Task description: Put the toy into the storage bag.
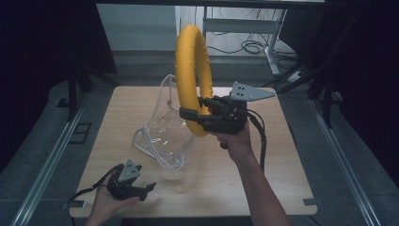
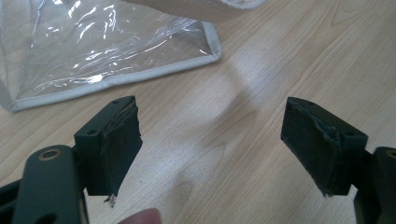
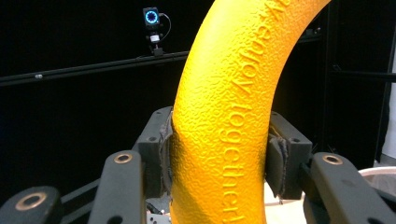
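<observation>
A yellow padded ring (image 1: 193,70) stands upright in the air above the table, held at its lower right by my right gripper (image 1: 203,113). In the right gripper view the ring (image 3: 233,116) fills the gap, and both pads (image 3: 163,154) press into its textured skin. A clear plastic bag (image 1: 164,127) with white trim sits open on the wooden table (image 1: 263,179), just left of and below the ring. My left gripper (image 1: 141,190) rests low near the table's front left corner, open, with nothing between its pads (image 2: 116,144). The bag's corner (image 2: 205,42) lies beyond them.
Metal floor rails (image 1: 42,174) run along both sides of the table. A desk frame and cables (image 1: 254,42) stand behind it. Black curtains close off the left and right.
</observation>
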`<action>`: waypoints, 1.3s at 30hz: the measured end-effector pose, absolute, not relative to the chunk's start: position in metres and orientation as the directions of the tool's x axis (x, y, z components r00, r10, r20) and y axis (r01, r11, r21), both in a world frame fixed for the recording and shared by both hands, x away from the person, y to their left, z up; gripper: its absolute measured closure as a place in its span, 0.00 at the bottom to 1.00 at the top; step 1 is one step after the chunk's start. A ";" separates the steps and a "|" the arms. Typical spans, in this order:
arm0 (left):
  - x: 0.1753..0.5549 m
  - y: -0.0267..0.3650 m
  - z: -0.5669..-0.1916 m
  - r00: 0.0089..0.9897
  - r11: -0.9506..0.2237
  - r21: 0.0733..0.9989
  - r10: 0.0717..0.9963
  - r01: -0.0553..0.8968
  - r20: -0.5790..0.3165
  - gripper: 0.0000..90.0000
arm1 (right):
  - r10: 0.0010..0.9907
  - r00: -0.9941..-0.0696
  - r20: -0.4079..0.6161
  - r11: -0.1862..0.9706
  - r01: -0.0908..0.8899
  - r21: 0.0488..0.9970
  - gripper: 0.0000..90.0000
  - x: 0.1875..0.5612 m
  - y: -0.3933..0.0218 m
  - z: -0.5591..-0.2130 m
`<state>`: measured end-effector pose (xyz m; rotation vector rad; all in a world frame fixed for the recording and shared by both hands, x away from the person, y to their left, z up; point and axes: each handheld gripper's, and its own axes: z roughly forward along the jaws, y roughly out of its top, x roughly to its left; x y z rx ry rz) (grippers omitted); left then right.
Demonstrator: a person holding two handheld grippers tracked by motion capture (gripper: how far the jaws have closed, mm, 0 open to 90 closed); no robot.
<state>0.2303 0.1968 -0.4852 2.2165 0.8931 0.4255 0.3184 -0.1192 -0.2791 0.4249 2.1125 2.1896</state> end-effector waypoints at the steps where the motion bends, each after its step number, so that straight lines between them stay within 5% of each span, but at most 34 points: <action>1: 0.230 0.197 -0.485 0.708 -0.517 0.712 0.705 0.476 0.038 0.22 | 0.236 -0.960 0.152 -0.055 0.143 0.988 0.55 0.319 -0.118 -0.279; 39: 0.230 0.196 -0.486 0.714 -0.519 0.711 0.699 0.474 0.034 0.22 | 0.128 -0.979 0.161 -0.069 0.153 0.986 0.55 0.318 -0.067 -0.282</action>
